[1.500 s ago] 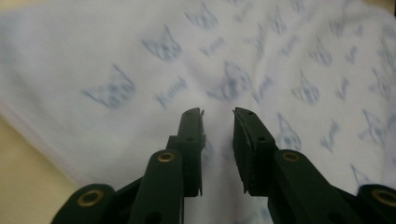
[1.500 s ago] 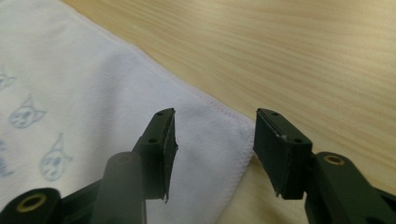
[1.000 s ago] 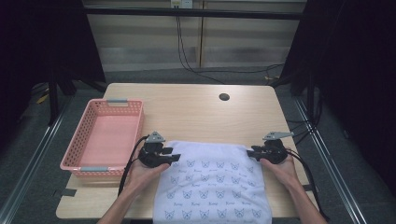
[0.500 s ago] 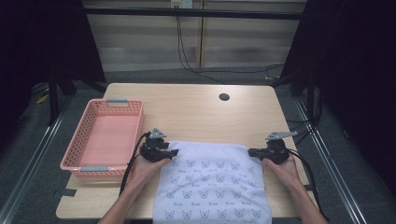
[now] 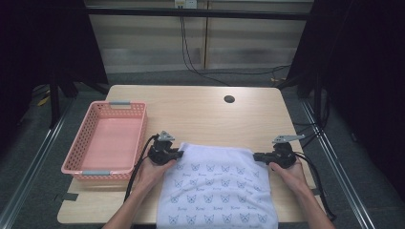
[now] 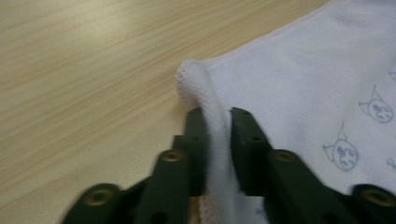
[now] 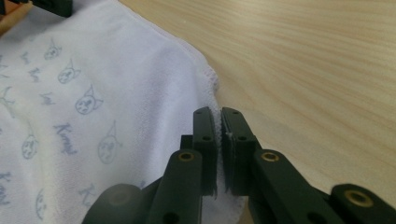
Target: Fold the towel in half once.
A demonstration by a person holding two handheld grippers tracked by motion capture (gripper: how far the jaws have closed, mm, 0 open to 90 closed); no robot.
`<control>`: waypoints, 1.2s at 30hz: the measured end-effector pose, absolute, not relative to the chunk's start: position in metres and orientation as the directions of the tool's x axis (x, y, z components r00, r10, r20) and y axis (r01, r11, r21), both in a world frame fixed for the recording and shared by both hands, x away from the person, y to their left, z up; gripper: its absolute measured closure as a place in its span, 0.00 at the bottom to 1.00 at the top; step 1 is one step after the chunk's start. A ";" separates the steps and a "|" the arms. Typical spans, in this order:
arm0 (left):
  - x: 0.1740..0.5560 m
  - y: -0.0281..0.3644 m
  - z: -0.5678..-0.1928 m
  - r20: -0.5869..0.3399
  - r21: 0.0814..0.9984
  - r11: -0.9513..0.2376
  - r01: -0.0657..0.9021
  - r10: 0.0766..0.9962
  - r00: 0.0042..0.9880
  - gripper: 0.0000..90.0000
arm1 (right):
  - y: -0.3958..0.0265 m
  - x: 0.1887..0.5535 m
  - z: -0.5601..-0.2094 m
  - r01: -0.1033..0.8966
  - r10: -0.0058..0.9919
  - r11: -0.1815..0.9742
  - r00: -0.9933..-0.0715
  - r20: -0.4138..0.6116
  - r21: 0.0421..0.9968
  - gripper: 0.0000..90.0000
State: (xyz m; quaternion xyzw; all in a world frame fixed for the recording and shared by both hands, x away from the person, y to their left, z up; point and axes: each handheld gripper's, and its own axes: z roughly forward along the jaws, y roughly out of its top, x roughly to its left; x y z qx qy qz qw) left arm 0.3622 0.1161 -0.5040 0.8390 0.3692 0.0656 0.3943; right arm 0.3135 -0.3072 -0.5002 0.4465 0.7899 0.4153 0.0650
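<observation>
White printed towel on the table's near half, near end overhanging, left gripper just closed, pinching its far-left corner, right gripper clamped on far-right corner, pink basket left, far half bare

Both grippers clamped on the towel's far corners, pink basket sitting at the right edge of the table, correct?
Not quite. The pink basket sits at the table's left edge, as the high view shows. The rest holds: the left gripper and the right gripper are each shut on a far corner of the towel.
</observation>
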 end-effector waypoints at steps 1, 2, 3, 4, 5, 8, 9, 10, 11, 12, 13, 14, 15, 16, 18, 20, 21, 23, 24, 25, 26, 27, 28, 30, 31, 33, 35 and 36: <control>0.363 0.117 -0.504 -0.212 0.705 -0.403 0.583 0.665 0.716 0.95 | -0.307 0.313 -0.499 0.652 0.758 0.251 -0.592 0.274 0.715 0.95; 0.363 0.117 -0.504 -0.219 0.706 -0.399 0.585 0.662 0.716 0.96 | -0.309 0.313 -0.498 0.648 0.756 0.245 -0.593 0.276 0.721 0.95; 0.364 0.119 -0.502 -0.231 0.709 -0.396 0.584 0.652 0.722 0.96 | -0.309 0.312 -0.496 0.648 0.755 0.239 -0.592 0.281 0.723 0.95; 0.363 0.122 -0.499 -0.257 0.721 -0.368 0.587 0.644 0.720 0.96 | -0.310 0.312 -0.493 0.644 0.750 0.227 -0.594 0.291 0.730 0.95; 0.363 0.123 -0.496 -0.274 0.729 -0.350 0.588 0.638 0.720 0.96 | -0.311 0.312 -0.490 0.637 0.747 0.220 -0.597 0.292 0.739 0.95; 0.357 0.126 -0.477 -0.289 0.768 -0.315 0.558 0.607 0.740 0.96 | -0.313 0.312 -0.476 0.616 0.726 0.182 -0.610 0.318 0.766 0.95; 0.354 0.127 -0.465 -0.281 0.791 -0.299 0.533 0.597 0.751 0.96 | -0.313 0.313 -0.472 0.607 0.724 0.176 -0.613 0.316 0.775 0.95; 0.354 0.127 -0.465 -0.281 0.791 -0.299 0.533 0.597 0.751 0.96 | -0.313 0.313 -0.472 0.607 0.724 0.176 -0.613 0.316 0.775 0.95; 0.352 0.128 -0.457 -0.271 0.801 -0.299 0.519 0.592 0.759 0.96 | -0.314 0.314 -0.461 0.586 0.718 0.149 -0.618 0.320 0.797 0.95; 0.351 0.129 -0.450 -0.258 0.814 -0.289 0.504 0.596 0.760 0.96 | -0.314 0.315 -0.455 0.575 0.720 0.141 -0.618 0.316 0.806 0.95; 0.352 0.132 -0.446 -0.255 0.819 -0.289 0.496 0.592 0.765 0.96 | -0.314 0.315 -0.455 0.575 0.720 0.141 -0.618 0.316 0.806 0.95; 0.353 0.139 -0.436 -0.242 0.827 -0.279 0.488 0.606 0.757 0.96 | -0.315 0.318 -0.442 0.549 0.719 0.138 -0.628 0.297 0.824 0.95; 0.353 0.139 -0.436 -0.242 0.827 -0.279 0.488 0.606 0.757 0.96 | -0.315 0.318 -0.442 0.549 0.719 0.138 -0.628 0.297 0.824 0.95; 0.355 0.144 -0.432 -0.249 0.832 -0.262 0.488 0.610 0.752 0.96 | -0.316 0.319 -0.437 0.541 0.721 0.133 -0.628 0.294 0.830 0.95; 0.358 0.151 -0.427 -0.257 0.841 -0.238 0.486 0.615 0.745 0.96 | -0.317 0.323 -0.422 0.518 0.722 0.130 -0.634 0.277 0.846 0.95; 0.361 0.155 -0.422 -0.241 0.848 -0.241 0.471 0.618 0.749 0.96 | -0.317 0.328 -0.414 0.503 0.721 0.121 -0.637 0.272 0.856 0.95; 0.363 0.157 -0.420 -0.241 0.853 -0.231 0.468 0.621 0.746 0.96 | -0.318 0.331 -0.410 0.496 0.722 0.116 -0.638 0.270 0.861 0.95; 0.366 0.160 -0.415 -0.238 0.854 -0.231 0.467 0.625 0.744 0.96 | -0.319 0.337 -0.404 0.491 0.724 0.104 -0.634 0.273 0.865 0.95; 0.367 0.161 -0.412 -0.235 0.858 -0.227 0.462 0.626 0.744 0.96 | -0.318 0.340 -0.401 0.490 0.723 0.104 -0.635 0.272 0.866 0.95; 0.369 0.161 -0.409 -0.228 0.862 -0.226 0.453 0.625 0.746 0.96 | -0.318 0.342 -0.399 0.487 0.723 0.108 -0.637 0.268 0.867 0.95; 0.372 0.162 -0.402 -0.214 0.870 -0.225 0.438 0.628 0.748 0.96 | -0.316 0.348 -0.394 0.481 0.720 0.115 -0.643 0.261 0.869 0.95; 0.372 0.162 -0.402 -0.214 0.870 -0.225 0.438 0.628 0.748 0.96 | -0.316 0.348 -0.394 0.481 0.720 0.115 -0.643 0.261 0.869 0.95; 0.375 0.164 -0.396 -0.202 0.873 -0.230 0.431 0.634 0.747 0.96 | -0.314 0.350 -0.391 0.482 0.722 0.116 -0.641 0.260 0.868 0.95; 0.380 0.168 -0.388 -0.210 0.883 -0.206 0.423 0.632 0.746 0.96 | -0.313 0.356 -0.384 0.471 0.725 0.117 -0.642 0.249 0.874 0.95; 0.382 0.170 -0.385 -0.211 0.885 -0.199 0.420 0.633 0.744 0.96 | -0.313 0.359 -0.380 0.465 0.728 0.111 -0.640 0.247 0.878 0.95; 0.384 0.171 -0.380 -0.191 0.890 -0.209 0.405 0.635 0.749 0.96 | -0.313 0.363 -0.376 0.463 0.732 0.110 -0.636 0.244 0.879 0.95; 0.388 0.172 -0.375 -0.167 0.894 -0.223 0.390 0.640 0.750 0.96 | -0.311 0.369 -0.372 0.463 0.734 0.114 -0.635 0.239 0.879 0.95; 0.390 0.172 -0.372 -0.175 0.897 -0.208 0.389 0.642 0.747 0.96 | -0.310 0.371 -0.369 0.461 0.740 0.111 -0.630 0.237 0.880 0.95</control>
